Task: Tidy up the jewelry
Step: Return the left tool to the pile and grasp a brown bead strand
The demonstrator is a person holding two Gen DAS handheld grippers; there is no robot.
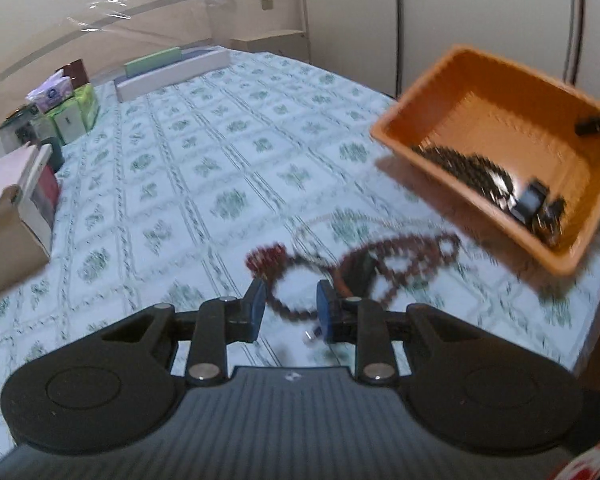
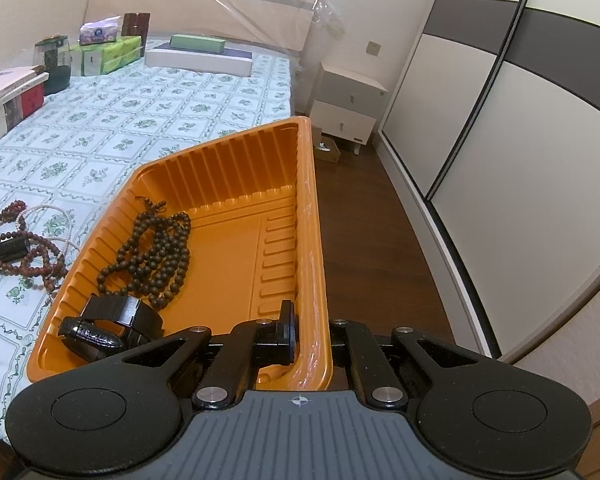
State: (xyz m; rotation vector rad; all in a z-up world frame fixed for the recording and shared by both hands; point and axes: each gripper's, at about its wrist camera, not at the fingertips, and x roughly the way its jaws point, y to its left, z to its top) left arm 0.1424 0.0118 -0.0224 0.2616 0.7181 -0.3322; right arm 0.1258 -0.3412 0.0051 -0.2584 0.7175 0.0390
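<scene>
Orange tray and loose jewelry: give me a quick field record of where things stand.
tray: orange tray, its rim clamped by right gripper
in tray: dark bead strand, black watch
on bedspread: reddish bead strand, pale thin chain, small dark item
left gripper: open above the reddish beads, holding nothing

Soft, even indoor light, no hard shadows. The left wrist view is smeared with motion blur, worst on the orange tray (image 1: 500, 128); the right view is sharp. Fisheye bends the wardrobe (image 2: 500, 120) edges; corners go dark.
</scene>
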